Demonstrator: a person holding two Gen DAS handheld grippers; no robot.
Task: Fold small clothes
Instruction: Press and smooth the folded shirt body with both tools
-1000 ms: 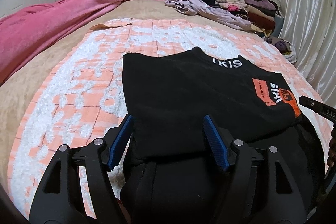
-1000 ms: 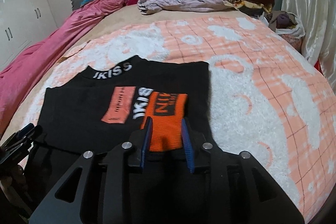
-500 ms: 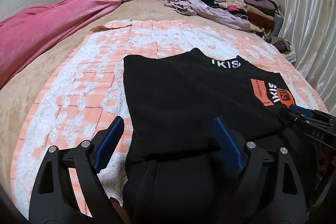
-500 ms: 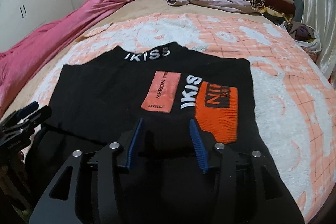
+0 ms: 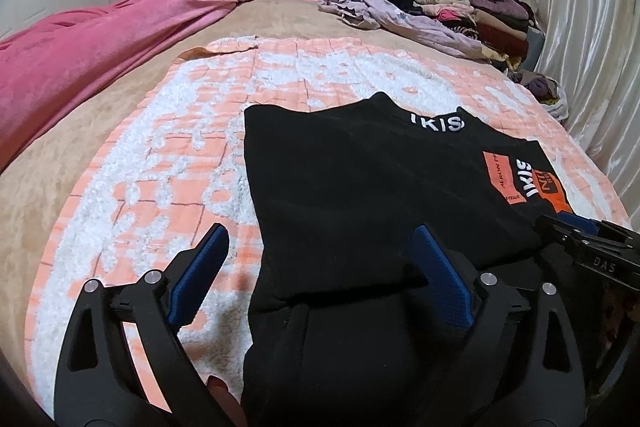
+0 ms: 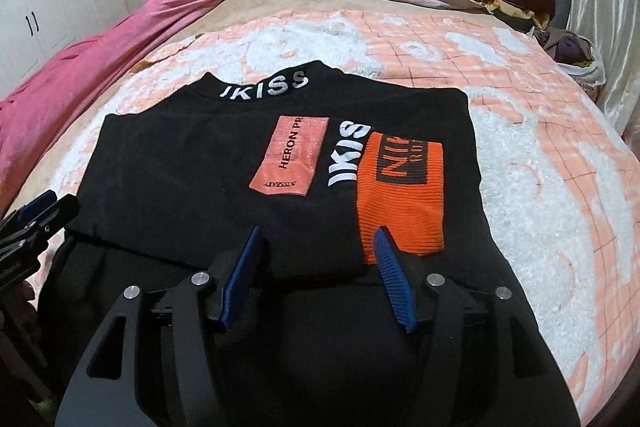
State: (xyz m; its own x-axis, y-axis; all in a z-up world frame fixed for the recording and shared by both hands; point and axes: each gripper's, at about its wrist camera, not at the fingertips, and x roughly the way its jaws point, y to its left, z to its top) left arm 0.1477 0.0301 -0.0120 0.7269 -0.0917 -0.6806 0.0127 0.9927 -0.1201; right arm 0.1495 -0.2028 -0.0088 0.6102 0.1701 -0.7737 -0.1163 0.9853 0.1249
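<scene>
On the near half of the peach-and-white blanket (image 6: pixel 540 155), spread flat: a black top (image 6: pixel 192 163), collar lettering at the far edge, orange patches toward the right. Near hem already turned up over the body, forming a straight crease across the near side, with a darker lower layer showing below it.

Just above that crease, at its left end: the left gripper (image 5: pixel 320 267), jaws just been opening and now spread wide, one blue pad out over the blanket, the other over black cloth, nothing pinched. At the right part of the crease, near the ribbed orange patch (image 6: pixel 400 203): the right gripper (image 6: pixel 318 271), jaws also just been opening, now standing moderately apart, cloth lying beneath and between the pads but not squeezed.

Step in hand, judging by this: letting go after laying a fold, with the fabric settled and neither tool holding it.

Next move, probably: backing both tools clear without dragging the soft knit, then taking new holds for a further fold, perhaps one side edge carried across toward the other. Calls for low, shallow pinches catching both layers at matching points, so the crease stays square and the top layer does not slide.

Beyond, at the far right of the bed: stacked folded clothes (image 5: pixel 480 11); along the left, a pink cover (image 5: pixel 100 43).
</scene>
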